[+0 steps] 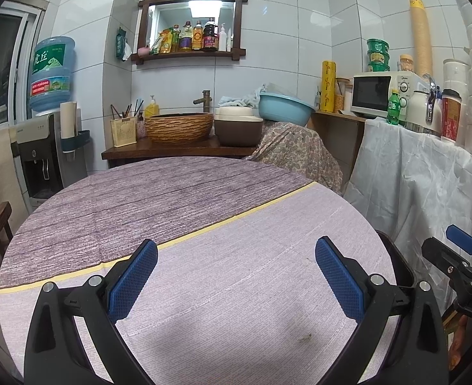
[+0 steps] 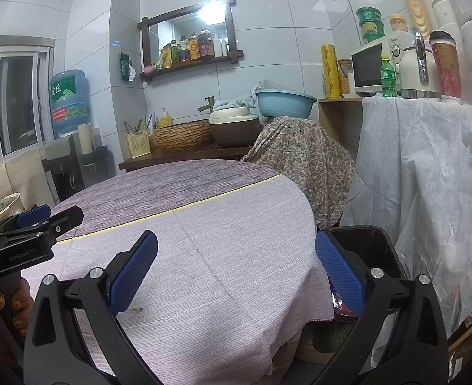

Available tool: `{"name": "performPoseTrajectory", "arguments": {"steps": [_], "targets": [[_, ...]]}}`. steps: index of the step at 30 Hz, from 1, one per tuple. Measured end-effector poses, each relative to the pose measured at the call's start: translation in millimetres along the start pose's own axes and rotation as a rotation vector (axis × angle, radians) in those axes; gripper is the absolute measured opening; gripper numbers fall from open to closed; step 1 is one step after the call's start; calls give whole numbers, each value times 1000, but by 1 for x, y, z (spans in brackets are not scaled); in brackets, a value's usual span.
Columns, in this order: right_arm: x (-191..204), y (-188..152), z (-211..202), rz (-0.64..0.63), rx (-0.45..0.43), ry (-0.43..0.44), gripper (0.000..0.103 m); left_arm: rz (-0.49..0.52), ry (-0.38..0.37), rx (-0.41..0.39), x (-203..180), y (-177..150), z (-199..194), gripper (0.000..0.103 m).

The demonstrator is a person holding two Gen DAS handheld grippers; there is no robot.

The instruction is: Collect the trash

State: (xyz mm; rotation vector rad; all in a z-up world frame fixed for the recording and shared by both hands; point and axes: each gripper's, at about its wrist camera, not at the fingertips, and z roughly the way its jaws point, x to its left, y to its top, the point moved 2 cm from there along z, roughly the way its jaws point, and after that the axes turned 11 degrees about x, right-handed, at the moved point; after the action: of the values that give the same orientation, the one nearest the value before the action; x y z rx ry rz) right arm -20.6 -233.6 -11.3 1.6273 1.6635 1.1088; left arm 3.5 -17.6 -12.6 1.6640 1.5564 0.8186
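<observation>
Trash is nearly absent from the worktop [image 1: 268,288]: the only bit in sight is a small brownish scrap [image 1: 304,338] lying on the pale cloth, near the front edge and between the two claws. In the right wrist view the same scrap [image 2: 136,309] sits just beside that claw's left pad. A dark bin [image 2: 369,250] stands low beside the round worktop on its right, with something shiny and red inside, so most of the collecting seems done. The left claw [image 1: 236,282] hangs over the cloth with its blue pads spread wide and nothing between them, likely held ready above the surface it is searching. The right claw [image 2: 236,276] is equally wide open and empty, straddling the worktop's edge and the bin, a sensible spot for dropping things in. Its open state also shows in the left view [image 1: 467,250], off the worktop's right side. The next move probably calls for a careful pinch, since the scrap is tiny and flat.
</observation>
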Motion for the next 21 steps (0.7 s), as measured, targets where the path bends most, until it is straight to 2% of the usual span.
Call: {"name": "performPoseTrajectory", "arguments": {"steps": [21], "targets": [[4,-1,1,2,-1,1,97,1,9,0,3,2,-1,98]]}}
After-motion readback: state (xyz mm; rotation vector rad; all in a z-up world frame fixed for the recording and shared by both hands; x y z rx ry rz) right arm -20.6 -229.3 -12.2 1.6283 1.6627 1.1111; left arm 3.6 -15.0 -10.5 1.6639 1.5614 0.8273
